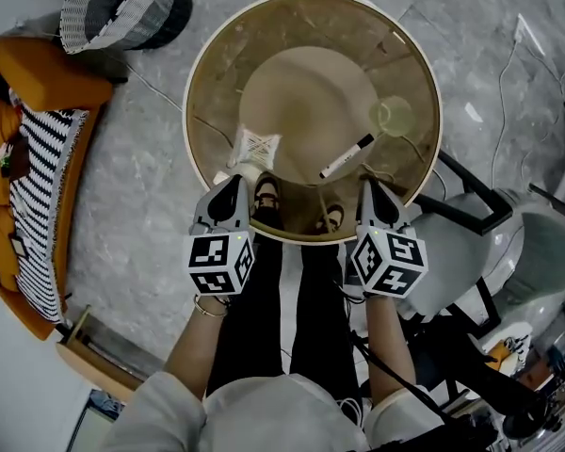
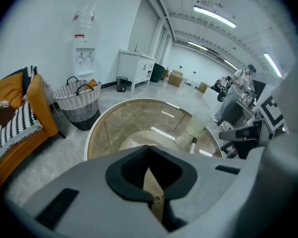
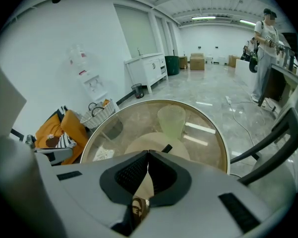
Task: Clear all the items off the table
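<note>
Hovering at the near rim of the round glass table with a white edge, both grippers point forward and down, their marker cubes turned up to the head view. The left gripper sits between 7 and 8 o'clock on the rim, the right gripper at about 5 o'clock. Each is held in a hand on a light-sleeved arm, and the left wrist wears a thin bracelet.

Three things lie on the glass. A white packet with a criss-cross print is at 8 o'clock from the table's centre, just ahead of the left gripper; I cannot tell if they touch. A black-and-white marker pen lies slantwise at 5 o'clock, near the right gripper's tips. A pale green translucent cup stands upright at 3 o'clock, apart from the pen.

In its own view the left gripper has its jaws closed tip to tip with nothing between them. The right gripper is likewise closed and empty.

Through the glass show the table's tan base and the person's shoes. Off the table, a black-and-white woven basket stands at 10 o'clock. An orange sofa with a striped black-and-white throw is at 9 o'clock. A grey chair crowds close at 4 o'clock, beside the right arm.
</note>
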A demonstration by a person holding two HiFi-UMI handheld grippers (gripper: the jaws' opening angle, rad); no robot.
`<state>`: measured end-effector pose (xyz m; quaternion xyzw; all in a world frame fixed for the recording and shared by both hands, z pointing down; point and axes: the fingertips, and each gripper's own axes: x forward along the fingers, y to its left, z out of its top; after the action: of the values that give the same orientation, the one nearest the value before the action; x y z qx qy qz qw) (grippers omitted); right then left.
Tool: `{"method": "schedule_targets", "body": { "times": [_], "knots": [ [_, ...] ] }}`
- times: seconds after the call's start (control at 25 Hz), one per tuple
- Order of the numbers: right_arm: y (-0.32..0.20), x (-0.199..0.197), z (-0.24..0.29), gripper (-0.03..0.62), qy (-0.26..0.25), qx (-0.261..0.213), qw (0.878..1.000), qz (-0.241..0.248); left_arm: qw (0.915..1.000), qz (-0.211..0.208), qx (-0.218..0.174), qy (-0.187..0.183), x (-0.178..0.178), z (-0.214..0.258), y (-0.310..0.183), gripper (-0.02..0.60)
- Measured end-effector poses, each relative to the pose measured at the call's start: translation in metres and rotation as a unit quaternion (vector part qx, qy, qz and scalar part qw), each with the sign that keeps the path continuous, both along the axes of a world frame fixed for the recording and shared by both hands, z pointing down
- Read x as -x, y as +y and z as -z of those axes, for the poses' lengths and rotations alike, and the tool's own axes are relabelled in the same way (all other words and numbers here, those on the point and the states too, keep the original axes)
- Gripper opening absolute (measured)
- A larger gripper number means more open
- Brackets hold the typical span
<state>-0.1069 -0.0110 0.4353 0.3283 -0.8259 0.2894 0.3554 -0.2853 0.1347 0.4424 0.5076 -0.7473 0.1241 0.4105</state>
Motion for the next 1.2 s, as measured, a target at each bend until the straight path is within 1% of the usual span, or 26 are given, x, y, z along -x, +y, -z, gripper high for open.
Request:
{"method": "schedule_targets", "body": {
  "times": [0.16,0.2,0.24,0.28,0.4,0.6,0.84,1.08,1.2],
  "knots": [
    [0.004,0.006,-0.017,0.030,0.005,0.010,1.000,0.003,0.9999,0.006,0.009,0.002,0.003,-0.012,0.007,0.008],
    [0.005,0.007,-0.021,0.046,0.006,0.013,1.000,0.002,0.9999,0.006,0.012,0.004,0.003,-0.016,0.009,0.008],
    [0.006,0.008,-0.026,0.087,0.008,0.016,1.000,0.000,0.9999,0.005,0.015,0.004,0.004,-0.019,0.010,0.008],
    [0.007,0.009,-0.031,0.106,0.010,0.019,1.000,-0.003,0.9998,0.001,0.017,0.004,0.005,-0.022,0.010,0.008],
    [0.005,0.013,-0.048,0.113,0.015,0.026,0.999,-0.017,0.9997,-0.012,0.023,-0.002,0.011,-0.029,0.010,0.008],
    [0.006,0.021,-0.070,0.147,0.028,0.047,0.998,-0.035,0.9992,-0.021,0.035,-0.002,0.024,-0.039,0.009,0.008],
    [0.006,0.026,-0.096,0.160,0.057,0.062,0.995,-0.059,0.9985,-0.033,0.044,0.002,0.035,-0.047,0.002,0.008],
    [0.005,0.027,-0.116,0.160,0.081,0.079,0.988,-0.108,0.9970,-0.061,0.049,0.003,0.034,-0.050,-0.008,0.008],
    [0.004,0.029,-0.120,0.158,0.088,0.077,0.985,-0.124,0.9963,-0.068,0.052,0.002,0.036,-0.052,-0.008,0.008]
  ]
}}
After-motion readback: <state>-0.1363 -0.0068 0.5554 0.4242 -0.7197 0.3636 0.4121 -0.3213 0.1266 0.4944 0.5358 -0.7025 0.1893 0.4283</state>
